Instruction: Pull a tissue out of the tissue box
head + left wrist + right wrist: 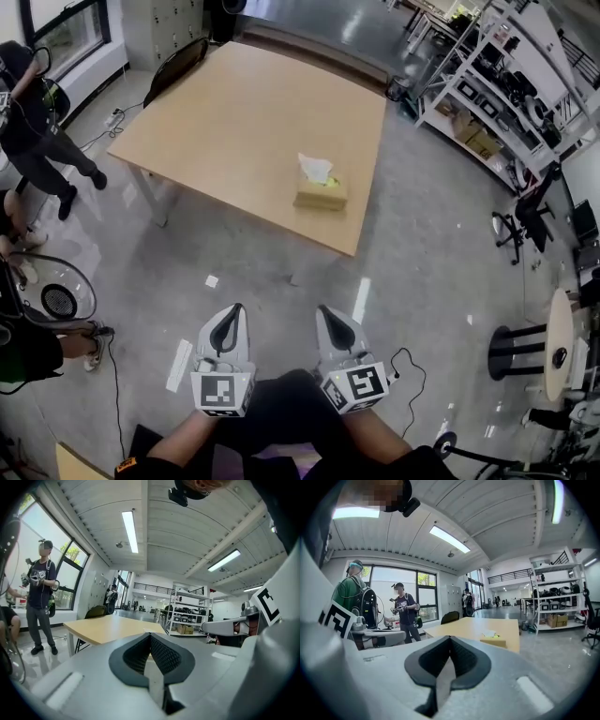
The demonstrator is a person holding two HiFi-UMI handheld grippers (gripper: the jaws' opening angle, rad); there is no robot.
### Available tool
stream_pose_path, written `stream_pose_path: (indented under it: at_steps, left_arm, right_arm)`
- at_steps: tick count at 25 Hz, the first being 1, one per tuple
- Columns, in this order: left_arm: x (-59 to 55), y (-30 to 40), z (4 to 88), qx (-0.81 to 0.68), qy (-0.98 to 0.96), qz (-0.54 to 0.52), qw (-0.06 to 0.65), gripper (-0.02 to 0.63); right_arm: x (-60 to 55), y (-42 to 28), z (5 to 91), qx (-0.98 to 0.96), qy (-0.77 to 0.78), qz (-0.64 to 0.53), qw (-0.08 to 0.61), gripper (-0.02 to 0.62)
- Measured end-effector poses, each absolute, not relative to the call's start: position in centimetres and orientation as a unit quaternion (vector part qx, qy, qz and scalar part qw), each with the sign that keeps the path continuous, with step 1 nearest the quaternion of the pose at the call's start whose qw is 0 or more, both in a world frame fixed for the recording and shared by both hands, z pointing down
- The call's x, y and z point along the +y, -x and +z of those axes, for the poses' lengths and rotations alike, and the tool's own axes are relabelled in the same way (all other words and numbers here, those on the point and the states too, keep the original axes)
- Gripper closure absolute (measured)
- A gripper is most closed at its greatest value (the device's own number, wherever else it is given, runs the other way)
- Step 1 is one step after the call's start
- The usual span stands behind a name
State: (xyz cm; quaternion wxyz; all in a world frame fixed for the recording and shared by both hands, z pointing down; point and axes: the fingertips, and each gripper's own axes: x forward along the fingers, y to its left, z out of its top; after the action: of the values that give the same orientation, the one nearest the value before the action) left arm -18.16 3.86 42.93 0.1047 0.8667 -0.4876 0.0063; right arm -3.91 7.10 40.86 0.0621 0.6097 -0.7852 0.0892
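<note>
A tan tissue box (321, 192) with a white tissue (315, 168) sticking up from its top stands near the front right corner of a light wooden table (234, 122). The right gripper view shows the same box (493, 641) far ahead on the table. Both grippers hang well short of the table, over the grey floor. My left gripper (231, 319) is shut and empty. My right gripper (329, 317) is shut and empty too. The left gripper view has the box hidden behind the shut jaws (150, 637).
A dark chair (173, 66) stands at the table's far left side. A person (37, 131) stands left of the table, another sits at the left edge. Metal shelving (487, 75) with boxes fills the right. A round stool (511, 352) and cables lie on the floor.
</note>
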Motion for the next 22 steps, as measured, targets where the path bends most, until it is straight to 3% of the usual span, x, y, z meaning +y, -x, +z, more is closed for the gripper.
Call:
stream_pose_path:
  at_steps: [9, 22]
  left_arm:
    - [-0.5, 19.4, 42.2, -0.487, -0.866, 0.005, 0.115, 0.588]
    - [-11.1, 12.8, 43.4, -0.524, -0.844, 0.018, 0.108, 0.588]
  right_arm:
    - [3.2, 5.2, 40.7, -0.787, -0.607, 0.086, 0.070, 0.602]
    - [-9.1, -2.0, 43.4, -0.817, -0.562, 0.106, 0.075, 0.603]
